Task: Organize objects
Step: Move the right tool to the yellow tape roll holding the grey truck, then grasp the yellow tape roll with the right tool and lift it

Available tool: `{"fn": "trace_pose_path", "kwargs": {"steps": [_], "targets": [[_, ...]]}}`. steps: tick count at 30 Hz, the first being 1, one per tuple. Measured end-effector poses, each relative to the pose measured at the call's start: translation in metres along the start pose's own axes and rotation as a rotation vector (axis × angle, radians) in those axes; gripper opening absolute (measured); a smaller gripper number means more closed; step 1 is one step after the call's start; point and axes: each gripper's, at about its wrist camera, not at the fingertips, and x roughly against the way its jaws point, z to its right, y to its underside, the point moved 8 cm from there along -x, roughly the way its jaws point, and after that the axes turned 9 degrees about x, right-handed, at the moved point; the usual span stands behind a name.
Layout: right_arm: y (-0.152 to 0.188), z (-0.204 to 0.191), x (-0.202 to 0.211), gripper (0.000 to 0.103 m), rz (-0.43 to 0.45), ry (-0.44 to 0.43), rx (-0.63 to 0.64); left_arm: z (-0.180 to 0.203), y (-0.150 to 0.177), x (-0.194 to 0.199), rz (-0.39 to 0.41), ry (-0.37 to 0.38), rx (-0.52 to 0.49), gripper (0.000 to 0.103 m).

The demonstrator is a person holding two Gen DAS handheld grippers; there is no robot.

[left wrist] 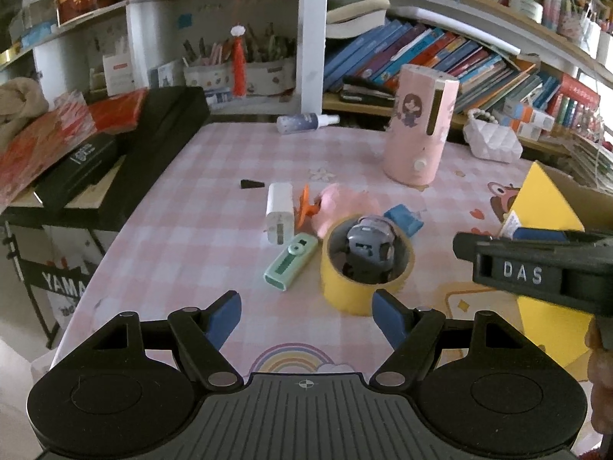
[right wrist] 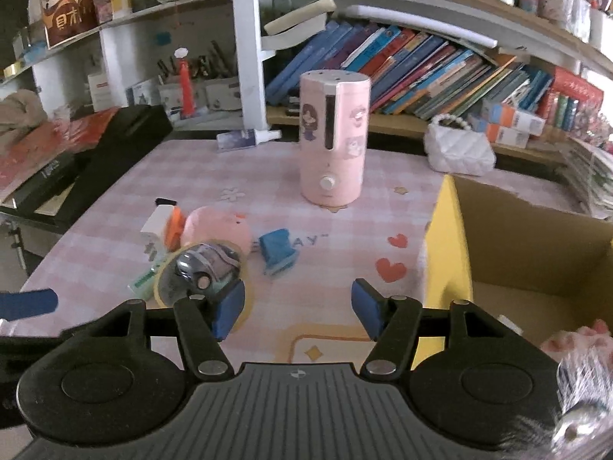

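A yellow tape roll (left wrist: pixel 366 264) stands on the pink checked table (left wrist: pixel 199 199) with a grey toy car (left wrist: pixel 369 243) inside it; both also show in the right wrist view, the roll (right wrist: pixel 168 287) and the car (right wrist: pixel 207 264). Beside them lie a mint green device (left wrist: pixel 291 260), a white charger (left wrist: pixel 279 211), an orange clip (left wrist: pixel 304 207), a pink plush (left wrist: pixel 343 203) and a blue item (left wrist: pixel 404 218). My left gripper (left wrist: pixel 306 316) is open, just short of the tape roll. My right gripper (right wrist: pixel 299 308) is open and empty between the roll and a yellow cardboard box (right wrist: pixel 448 253).
A tall pink humidifier (right wrist: pixel 333 138) stands mid-table. A spray bottle (left wrist: pixel 306 122) lies at the far edge. A white quilted bag (right wrist: pixel 458 149) sits by the bookshelf. Black cases (left wrist: pixel 115 161) lie left. The box holds a pink item (right wrist: pixel 574 339).
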Motion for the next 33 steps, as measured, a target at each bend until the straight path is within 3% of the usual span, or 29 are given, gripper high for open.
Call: {"fn": "trace_pose_path", "kwargs": {"steps": [6,10,17,20,25,29,33], "targets": [[-0.01,-0.007,-0.022,0.062,-0.039,-0.106,-0.046,-0.007,0.002,-0.012,-0.032,-0.038,0.002,0.077],[-0.017,-0.019,-0.039,0.08,-0.09,-0.192,-0.074,-0.014,0.007,-0.018,-0.065,-0.07,-0.007,0.077],[-0.013,-0.057,-0.081,0.088,-0.216,-0.262,0.054,-0.027,0.013,-0.018,-0.095,-0.107,0.007,0.077],[-0.011,-0.068,-0.092,0.089,-0.22,-0.269,0.1,-0.029,0.013,-0.018,-0.099,-0.112,0.014,0.077],[-0.009,-0.074,-0.091,0.084,-0.179,-0.286,0.187,-0.021,0.009,-0.021,-0.093,-0.089,-0.004,0.077],[-0.027,-0.061,-0.065,0.084,-0.083,-0.342,0.106,-0.012,0.007,-0.026,-0.093,-0.064,-0.022,0.077],[-0.049,-0.033,-0.038,0.084,0.021,-0.313,0.017,0.002,0.001,-0.034,-0.085,-0.026,-0.034,0.077]]}}
